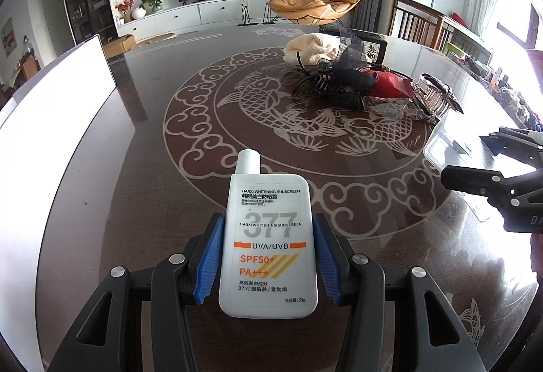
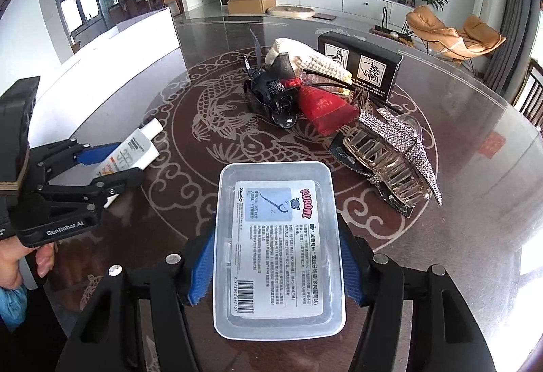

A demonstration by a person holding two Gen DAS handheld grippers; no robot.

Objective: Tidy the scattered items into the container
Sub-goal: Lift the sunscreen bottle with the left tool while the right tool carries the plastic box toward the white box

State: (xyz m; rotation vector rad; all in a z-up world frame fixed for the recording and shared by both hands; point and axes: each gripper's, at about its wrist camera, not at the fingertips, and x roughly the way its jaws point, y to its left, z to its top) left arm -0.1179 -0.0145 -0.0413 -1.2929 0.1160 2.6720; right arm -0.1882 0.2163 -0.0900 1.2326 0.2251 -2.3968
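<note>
1. The left gripper [image 1: 268,256] grasps a white sunscreen bottle [image 1: 268,246] between its blue fingers [image 1: 208,265], cap pointing away.
2. The right gripper [image 2: 276,265] is clenched on a clear plastic box [image 2: 276,249], label up, held between its fingers.
3. Beyond both fingertips, hair clips [image 2: 387,158] and a red pouch [image 2: 322,109] lie heaped on the bench [image 1: 142,202].

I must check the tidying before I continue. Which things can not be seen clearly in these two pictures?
- Container: no bin appears in either view.
- Clear plastic box: contents hidden under its label in the right wrist view; cut by the right gripper in the left wrist view.
- Sunscreen bottle: its back is hidden; the left gripper covers part of it.
- Pile of hair clips: overlapping, so not countable.
</note>
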